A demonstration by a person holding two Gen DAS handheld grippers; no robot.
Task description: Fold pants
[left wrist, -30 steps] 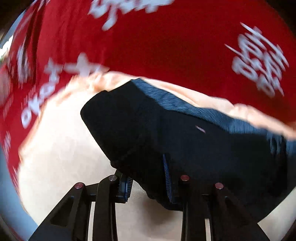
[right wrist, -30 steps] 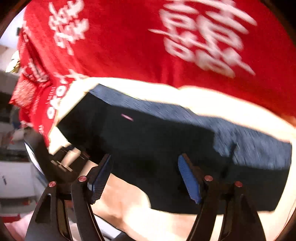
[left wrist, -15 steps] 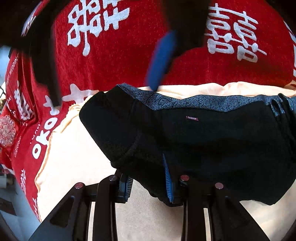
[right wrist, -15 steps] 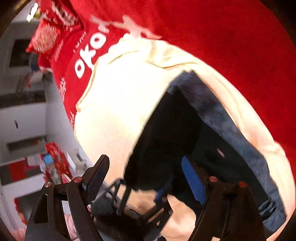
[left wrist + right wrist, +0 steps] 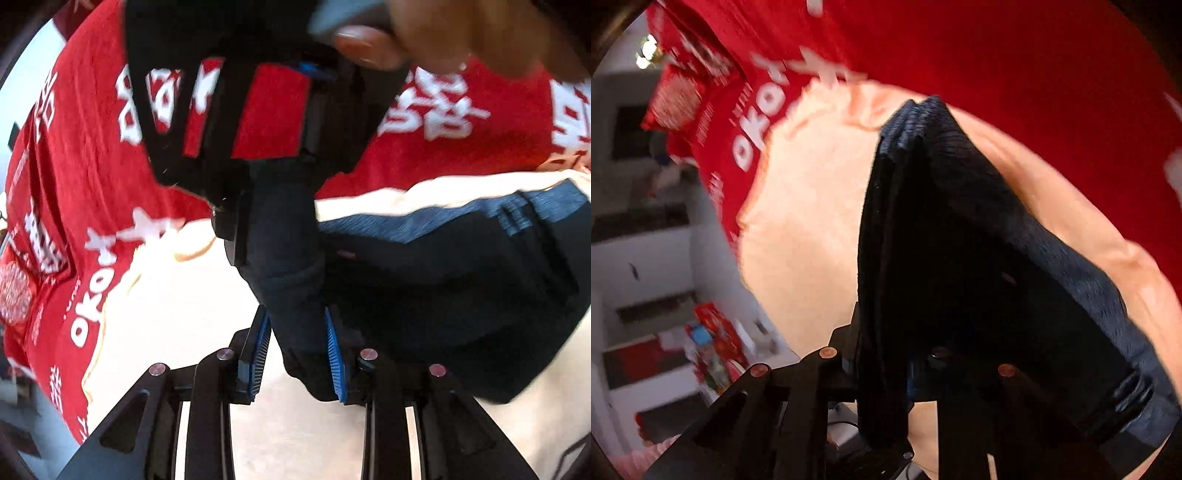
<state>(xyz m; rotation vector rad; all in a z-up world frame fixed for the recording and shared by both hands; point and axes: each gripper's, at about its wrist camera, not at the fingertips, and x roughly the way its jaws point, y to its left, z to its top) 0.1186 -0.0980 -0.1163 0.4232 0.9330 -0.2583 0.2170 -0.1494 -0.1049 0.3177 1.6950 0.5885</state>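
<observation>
The dark folded pants point(image 5: 443, 280) lie on a cream cloth point(image 5: 166, 295) over a red printed blanket point(image 5: 92, 155). My left gripper point(image 5: 297, 354) is shut on the pants' near left edge, cloth bunched between its blue pads point(image 5: 334, 354). My right gripper point(image 5: 882, 369) is shut on the pants point(image 5: 979, 258) too, holding a lifted stack of layers. In the left wrist view the right gripper point(image 5: 269, 221) comes down from above onto the same raised fold, with the person's hand point(image 5: 424, 33) behind it.
The red blanket point(image 5: 997, 55) with white lettering covers the far surface. In the right wrist view, white shelves point(image 5: 646, 258) with red items stand at the left, past the cream cloth's point(image 5: 812, 221) edge.
The right gripper has swung over to the pants' left end and closed on the raised fold. The left gripper keeps its hold; the cloth between its pads has lifted.
</observation>
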